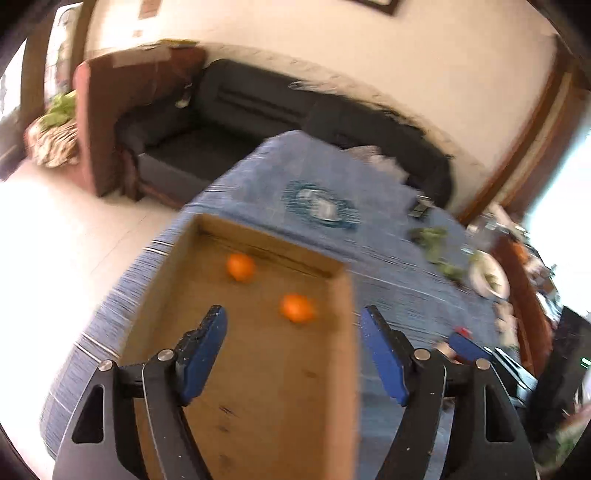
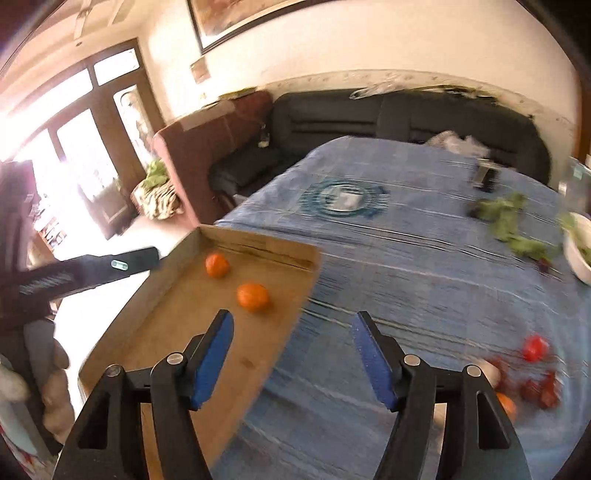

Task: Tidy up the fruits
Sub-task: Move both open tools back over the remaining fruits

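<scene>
Both grippers wide open w/ nothing held: left gripper (image 1: 293, 354) hangs over the cardboard tray (image 1: 258, 387), right gripper (image 2: 291, 356) over the tray's right edge and the blue tablecloth (image 2: 424, 280). Two oranges (image 2: 252, 296) already sit in the tray; the rest of the fruit, a red and orange pile (image 2: 532, 373), lies on the cloth to the right, too blurred to sort by kind. Oranges look firm, round, prob. roll easily, so pinch across the middle; softer red ones likely bruise, go gentle

Seemingly a home living room; dark sofa (image 2: 406, 118), framed picture (image 2: 236, 18), cloth-covered table (image 2: 424, 258).
</scene>
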Demonstrator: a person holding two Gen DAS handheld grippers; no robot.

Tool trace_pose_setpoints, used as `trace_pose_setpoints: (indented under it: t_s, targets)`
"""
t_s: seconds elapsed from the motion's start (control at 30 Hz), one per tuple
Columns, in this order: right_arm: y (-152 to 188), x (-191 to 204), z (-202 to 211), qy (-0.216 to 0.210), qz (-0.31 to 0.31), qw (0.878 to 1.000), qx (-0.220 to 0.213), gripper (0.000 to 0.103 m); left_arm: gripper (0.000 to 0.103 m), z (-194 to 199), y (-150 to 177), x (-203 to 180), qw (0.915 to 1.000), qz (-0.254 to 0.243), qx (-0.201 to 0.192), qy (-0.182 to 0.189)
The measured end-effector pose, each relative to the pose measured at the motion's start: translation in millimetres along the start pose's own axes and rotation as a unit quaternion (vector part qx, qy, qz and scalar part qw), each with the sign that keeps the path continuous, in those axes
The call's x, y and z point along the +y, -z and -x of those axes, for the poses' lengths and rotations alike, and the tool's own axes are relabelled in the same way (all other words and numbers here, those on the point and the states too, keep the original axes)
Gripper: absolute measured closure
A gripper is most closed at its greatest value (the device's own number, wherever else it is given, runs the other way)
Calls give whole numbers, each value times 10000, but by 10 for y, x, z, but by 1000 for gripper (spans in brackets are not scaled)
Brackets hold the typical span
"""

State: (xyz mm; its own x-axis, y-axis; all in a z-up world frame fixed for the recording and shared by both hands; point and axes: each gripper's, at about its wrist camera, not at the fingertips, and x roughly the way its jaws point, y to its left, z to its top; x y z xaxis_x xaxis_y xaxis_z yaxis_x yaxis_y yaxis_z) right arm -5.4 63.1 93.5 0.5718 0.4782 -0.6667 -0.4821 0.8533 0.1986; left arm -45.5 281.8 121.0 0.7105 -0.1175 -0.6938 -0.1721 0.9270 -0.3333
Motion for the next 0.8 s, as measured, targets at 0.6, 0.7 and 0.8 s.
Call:
trace_pose_setpoints:
  t_s: [0.6, 0.7, 0.8]
  targets:
    - [937, -1643, 954, 911, -1438, 9854, -89, 31, 27, -468, 910, -1322, 9888, -967, 847, 757]
    - [984, -1677, 825, 877, -1472, 9852, -28, 32, 27, -563, 962, -1331, 9878, -1010, 913, 756]
    - [999, -1754, 750, 1017, -1526, 9830, -64, 35, 27, -656, 986, -1337, 9868, -1065, 957, 752]
